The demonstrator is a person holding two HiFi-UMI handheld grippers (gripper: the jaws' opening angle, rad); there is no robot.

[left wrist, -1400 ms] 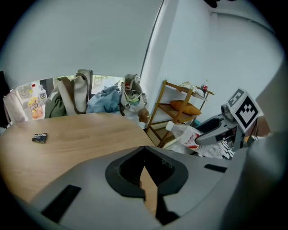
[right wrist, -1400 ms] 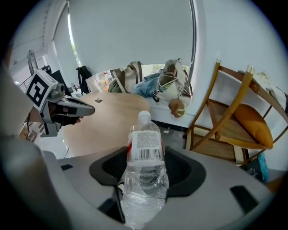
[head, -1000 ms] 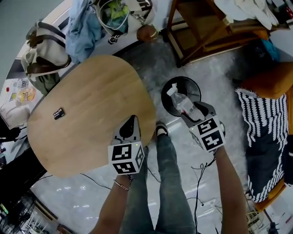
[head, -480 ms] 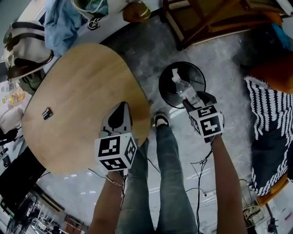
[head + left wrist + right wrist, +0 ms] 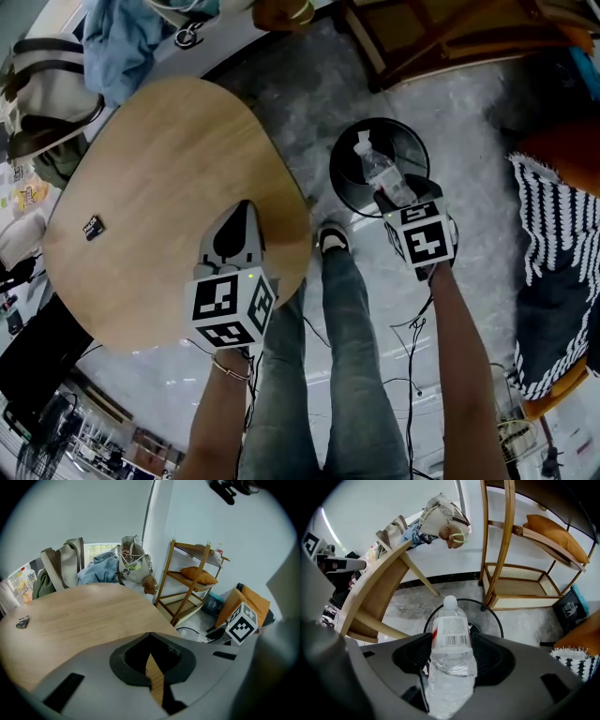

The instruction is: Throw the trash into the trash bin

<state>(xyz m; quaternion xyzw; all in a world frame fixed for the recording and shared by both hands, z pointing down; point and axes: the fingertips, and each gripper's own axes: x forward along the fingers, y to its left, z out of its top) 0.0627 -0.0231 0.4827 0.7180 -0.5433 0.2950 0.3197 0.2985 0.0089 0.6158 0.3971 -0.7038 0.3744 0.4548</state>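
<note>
Just above the black trash bin (image 5: 339, 183), the right hand-held gripper (image 5: 395, 199) clamps a clear plastic bottle (image 5: 450, 637), cap end toward the bin's mouth. Beside the trash bin, the left hand-held gripper (image 5: 242, 214) hangs over the wooden surface (image 5: 159, 178), jaws together, holding nothing.

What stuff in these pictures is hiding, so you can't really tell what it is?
Head view: the inside of the trash bin is dark, and the bottle and right tool cover part of it, so what's inside can't be told.
Head view: the small black thing on the table is too small to name.
Right gripper view: the bottle's bottom end is lost at the picture's lower edge.
</note>
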